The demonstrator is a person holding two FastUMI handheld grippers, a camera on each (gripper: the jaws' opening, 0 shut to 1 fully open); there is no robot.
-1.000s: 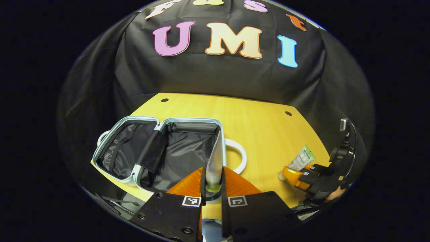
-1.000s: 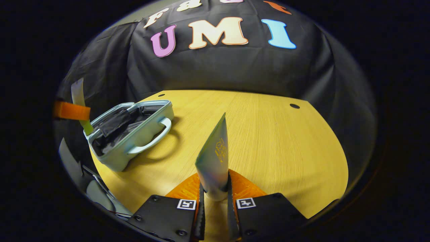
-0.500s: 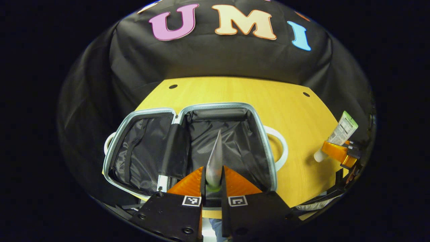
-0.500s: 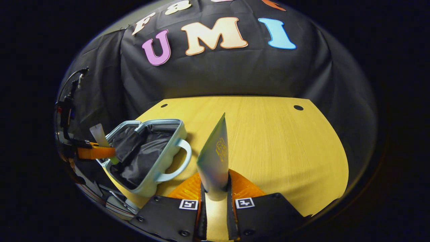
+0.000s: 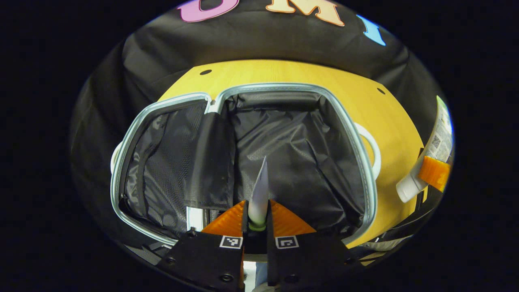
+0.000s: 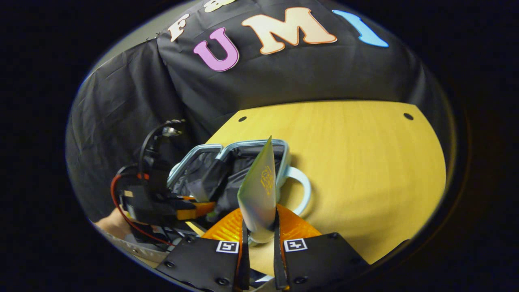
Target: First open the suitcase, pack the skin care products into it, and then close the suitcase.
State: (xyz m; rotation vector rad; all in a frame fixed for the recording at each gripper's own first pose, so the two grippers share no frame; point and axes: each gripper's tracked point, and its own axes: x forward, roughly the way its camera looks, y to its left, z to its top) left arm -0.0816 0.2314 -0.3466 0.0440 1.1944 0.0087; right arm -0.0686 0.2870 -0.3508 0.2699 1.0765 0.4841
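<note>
Left tool [image 5: 256, 221]: my fingers clamped on a pale tube [image 5: 259, 192], tip pointing ahead over the suitcase [image 5: 284, 162]; suitcase: lying open on the worktop [image 5: 284, 73], black lining exposed, directly beneath and ahead of this tool; right tool [image 6: 259, 231]: clamped on a second tube [image 6: 259, 190]; suitcase ahead and left of it [image 6: 243, 162], white handle [image 6: 302, 190] just ahead.
</note>
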